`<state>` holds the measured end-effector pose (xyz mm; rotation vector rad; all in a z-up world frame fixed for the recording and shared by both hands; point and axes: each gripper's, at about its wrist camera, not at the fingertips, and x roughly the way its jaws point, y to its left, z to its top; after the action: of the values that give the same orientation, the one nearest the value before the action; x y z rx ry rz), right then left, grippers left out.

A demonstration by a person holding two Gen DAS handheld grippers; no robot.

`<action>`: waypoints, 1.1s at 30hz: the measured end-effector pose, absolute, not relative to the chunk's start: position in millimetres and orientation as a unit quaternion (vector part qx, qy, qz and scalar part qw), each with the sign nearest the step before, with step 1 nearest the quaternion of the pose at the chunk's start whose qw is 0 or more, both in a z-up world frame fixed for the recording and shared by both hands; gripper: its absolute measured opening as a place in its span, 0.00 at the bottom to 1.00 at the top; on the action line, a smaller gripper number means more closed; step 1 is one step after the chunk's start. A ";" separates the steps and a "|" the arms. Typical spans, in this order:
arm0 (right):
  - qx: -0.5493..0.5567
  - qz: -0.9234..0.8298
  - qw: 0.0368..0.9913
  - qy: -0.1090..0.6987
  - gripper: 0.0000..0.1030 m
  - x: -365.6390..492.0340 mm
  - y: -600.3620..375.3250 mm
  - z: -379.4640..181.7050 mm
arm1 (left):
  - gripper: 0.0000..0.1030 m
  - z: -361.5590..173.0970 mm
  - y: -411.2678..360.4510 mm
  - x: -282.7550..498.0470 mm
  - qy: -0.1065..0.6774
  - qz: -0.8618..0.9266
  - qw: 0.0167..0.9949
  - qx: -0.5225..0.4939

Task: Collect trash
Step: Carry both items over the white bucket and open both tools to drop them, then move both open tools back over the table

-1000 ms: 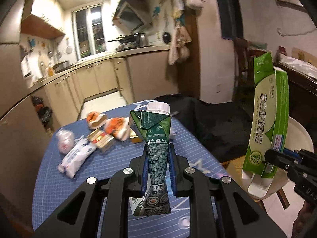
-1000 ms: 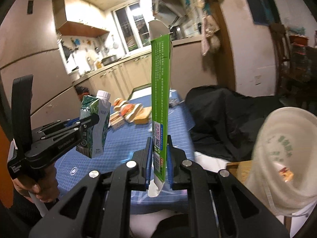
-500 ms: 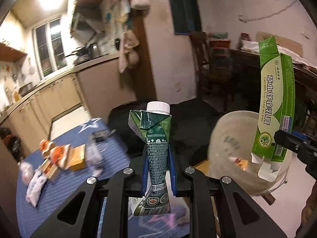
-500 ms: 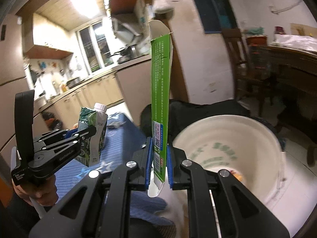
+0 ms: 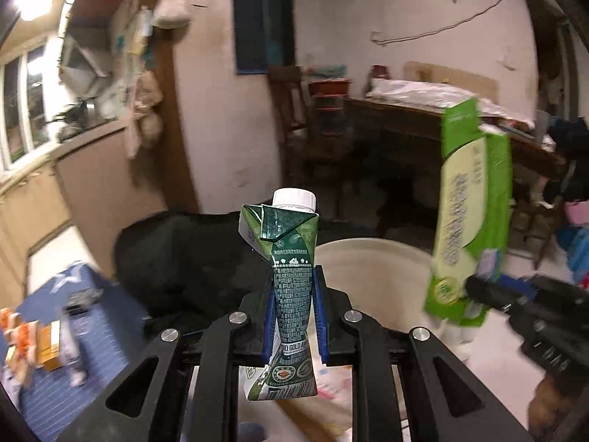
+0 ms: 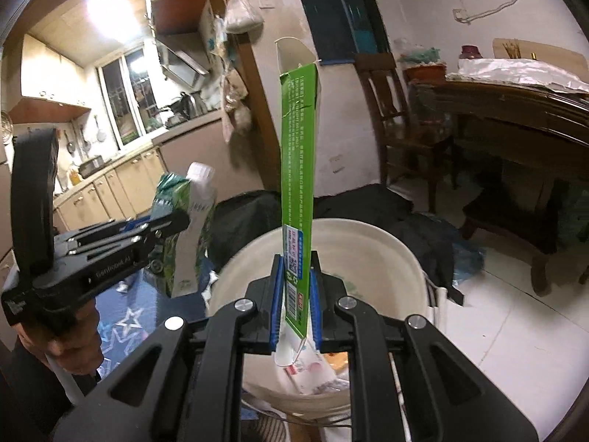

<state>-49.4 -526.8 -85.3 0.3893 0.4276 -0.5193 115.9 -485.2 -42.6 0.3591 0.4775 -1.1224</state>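
While both pieces of trash are up in the air, the step in hand looks like the carry to the white bucket [image 6: 368, 243], with the drop not yet made. The left gripper [image 5: 293, 316] is clenched on a crumpled dark-green drink carton [image 5: 291, 276] with a white cap, held upright in front of the bucket's rim. The right gripper [image 6: 294, 305] is clamped on a flattened green box [image 6: 298, 191], which stands tall over the bucket's mouth.

As I judge it, the next move calls for bringing each piece squarely above the opening and then letting the jaws part; the tall box could catch the rim if it tips, and the carton seems to sit nearer the edge than the middle.

The 2 views differ. The right wrist view looks down into the bucket and shows wrappers already lying in it, plus a hand [image 6: 70, 342] gripping the left tool's handle. The left wrist view hides the bucket's inside behind the carton, but shows the blue patterned surface [image 5: 110, 316] off to the left with blurred packets [image 5: 33, 339] left on it, so more collecting appears to remain.
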 end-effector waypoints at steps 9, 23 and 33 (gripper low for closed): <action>0.206 -0.281 0.902 0.254 0.12 -52.3 -545.3 -117.4 | 0.19 -79.5 -529.7 108.9 0.255 -0.593 0.746 0.163; 0.219 -0.282 0.898 0.258 0.25 -51.7 -546.9 -122.7 | 0.24 -79.2 -520.7 102.1 0.246 -0.590 0.750 0.169; 0.207 -0.242 0.917 0.240 0.25 -36.3 -522.6 -100.5 | 0.25 -65.1 -474.5 107.5 0.239 -0.560 0.777 0.160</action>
<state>-36.3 -522.6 -100.5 0.4250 0.4937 -0.4988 107.5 -474.5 -65.1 0.3464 0.5178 -1.2125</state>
